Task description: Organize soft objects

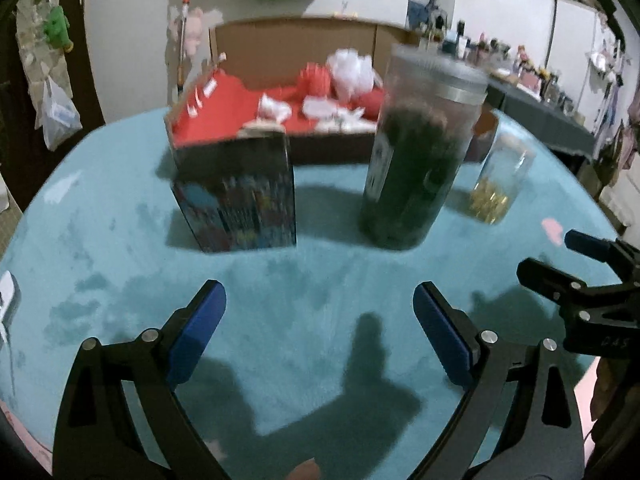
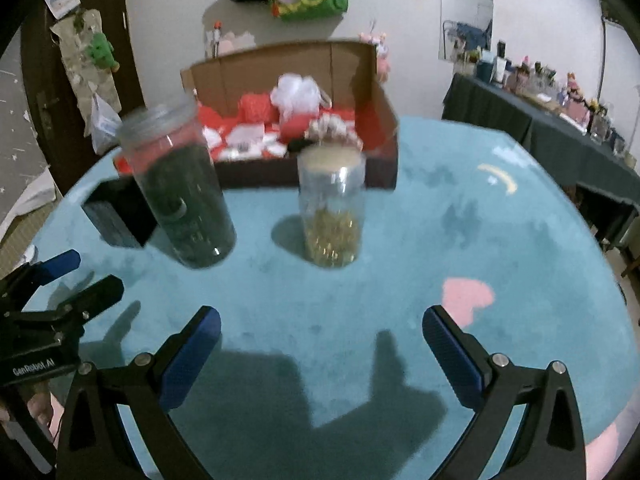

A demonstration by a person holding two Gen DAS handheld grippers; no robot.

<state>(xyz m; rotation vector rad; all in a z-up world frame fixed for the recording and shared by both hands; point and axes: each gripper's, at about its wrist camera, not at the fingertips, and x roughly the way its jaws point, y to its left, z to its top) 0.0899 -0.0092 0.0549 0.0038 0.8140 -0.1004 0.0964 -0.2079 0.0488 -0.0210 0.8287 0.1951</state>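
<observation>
1. Both views are motion-blurred, so the print on the dark upright carton (image 1: 240,196) and the label on the tall jar (image 1: 416,152) cannot be read.
2. The tall jar is clear plastic with a ribbed grey lid; its dark green filling is too smeared to identify. In the left wrist view it stands at about 1 o'clock from the left gripper (image 1: 320,332).
3. A smaller clear jar (image 2: 332,208), cream-lidded, holds small golden pieces at its bottom; it stands at 12 o'clock from the right gripper (image 2: 320,356).
4. The soft objects lie in the open cardboard box (image 2: 384,120) behind the jars: a white mesh puff (image 2: 296,92), a red puff (image 2: 256,108) and pale bits on a red lining, their outlines unclear.
5. The table wears a plush teal cloth (image 1: 120,240) with brushed darker patches.
6. The left gripper's blue-padded jaws stand wide apart over bare cloth, nothing between them.
7. The right gripper's jaws are likewise spread and empty; each gripper is cut off at the other view's edge.
</observation>
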